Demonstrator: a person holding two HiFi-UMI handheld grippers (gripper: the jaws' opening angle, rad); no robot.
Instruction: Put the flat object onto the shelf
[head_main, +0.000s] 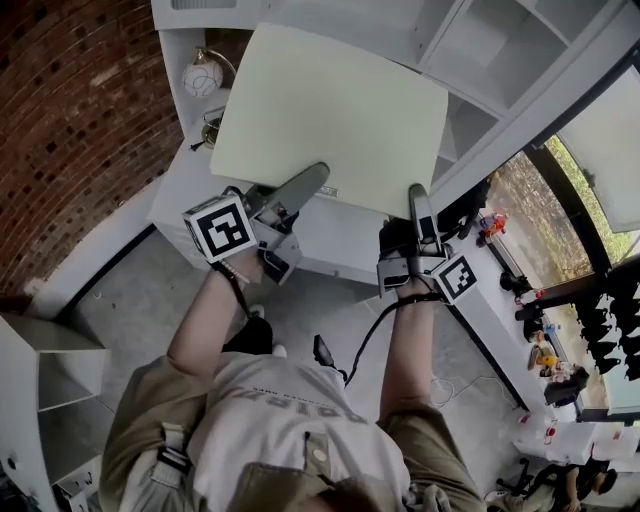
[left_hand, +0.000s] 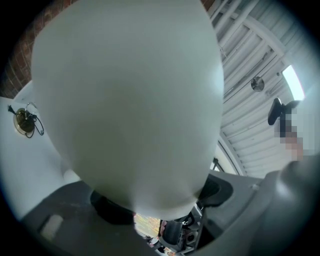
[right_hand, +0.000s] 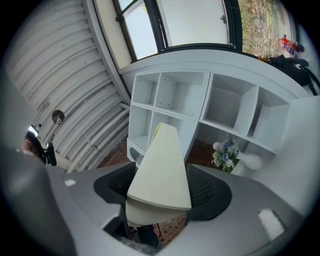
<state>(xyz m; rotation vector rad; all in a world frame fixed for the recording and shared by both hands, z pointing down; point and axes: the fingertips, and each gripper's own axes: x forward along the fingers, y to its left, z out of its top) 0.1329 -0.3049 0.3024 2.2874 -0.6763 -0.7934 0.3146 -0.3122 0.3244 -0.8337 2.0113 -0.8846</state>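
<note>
— Where's the board (head_main: 330, 115)?

— Up in the air in front of the shelf (head_main: 480, 50), far edge tipped upward. It isn't in any cubby. Both claws have it by the near edge.

— Both really gripping?

— Yes. The left claw (head_main: 312, 180) is clamped on the near left corner, jaws standing fairly wide with the board pinched between the dark pads (left_hand: 112, 212). The right claw (head_main: 418, 195) bites the same edge further right, a textured black pad (right_hand: 207, 192) on each side of the sheet.

— What's it made of?

— Hard to say. It is pale cream, matte and smooth, a thin rectangle with softly rounded corners. Seen end-on from the right gripper view it looks like two thin layers, one lying on the other.

— And the shelf?

— White, boxy, with square open cubbies and plain flat panels. A small bunch of flowers (right_hand: 223, 152) sits in a low one. A rough red brick wall (head_main: 70, 110) is off to the left.
</note>
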